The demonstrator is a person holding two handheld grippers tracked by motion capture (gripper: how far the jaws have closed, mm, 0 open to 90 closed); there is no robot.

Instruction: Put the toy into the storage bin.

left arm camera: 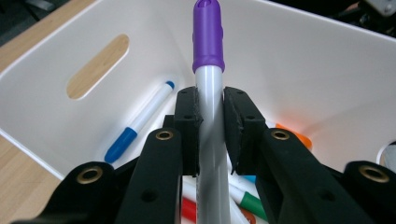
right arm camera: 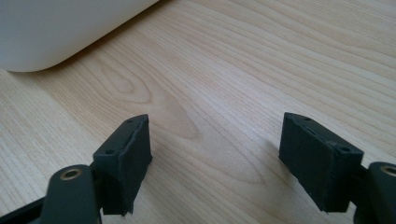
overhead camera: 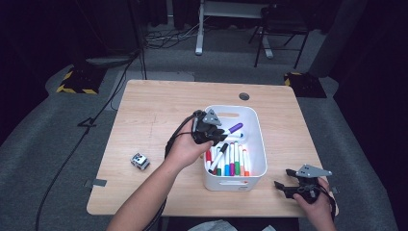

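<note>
The white bin [overhead camera: 257, 144] stands mid-tabletop [overhead camera: 154, 110], its near half crowded with markers [overhead camera: 228, 161]. Left of it the wood lies open save a small cube [overhead camera: 139, 161]. The far half of the bin holds little.

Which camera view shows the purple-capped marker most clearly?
The left gripper view: the purple-capped marker stands close up, clamped between the left hand-held gripper pads. The high view shows it small and slanted over the white bin. The right gripper view faces bare table.
</note>
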